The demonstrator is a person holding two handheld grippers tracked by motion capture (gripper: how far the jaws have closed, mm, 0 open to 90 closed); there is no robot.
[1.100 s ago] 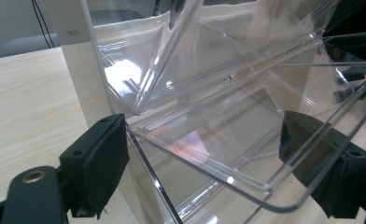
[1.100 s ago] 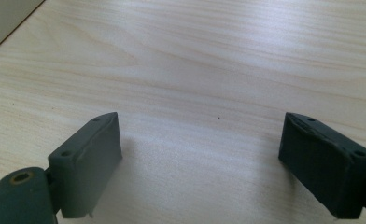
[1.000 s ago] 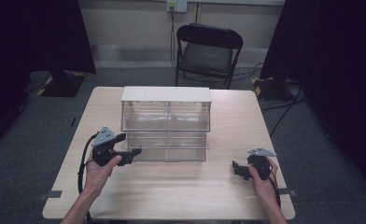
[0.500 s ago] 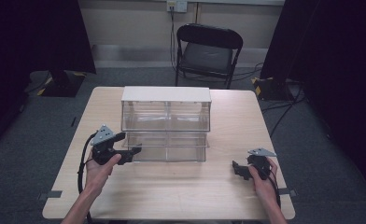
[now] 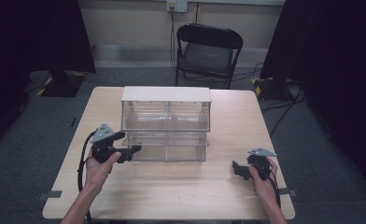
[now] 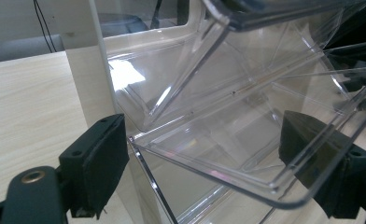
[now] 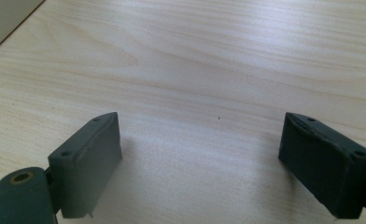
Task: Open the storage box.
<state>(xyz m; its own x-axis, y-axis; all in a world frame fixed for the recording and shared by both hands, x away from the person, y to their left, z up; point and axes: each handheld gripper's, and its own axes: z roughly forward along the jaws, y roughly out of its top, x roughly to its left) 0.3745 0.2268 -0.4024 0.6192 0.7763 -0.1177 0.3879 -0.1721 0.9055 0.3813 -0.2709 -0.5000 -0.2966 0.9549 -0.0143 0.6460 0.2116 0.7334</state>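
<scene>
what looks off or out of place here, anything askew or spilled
Nothing is spilled or broken. The one irregular thing is the lower drawer of the clear drawer unit: it is tipped open toward the person while the upper row sits shut. The left gripper, open, is at its left front corner. The right gripper rests open over the table.

Your left gripper [image 5: 133, 151] has its wide jaws around the tilted-out clear drawer [image 6: 246, 154] of the drawer unit [image 5: 166, 122], which blocks the tabletop's [image 5: 181, 191] middle. The strip along the near edge and both side edges lies open. Your right gripper [image 5: 238, 169] has bare wood ahead.
</scene>
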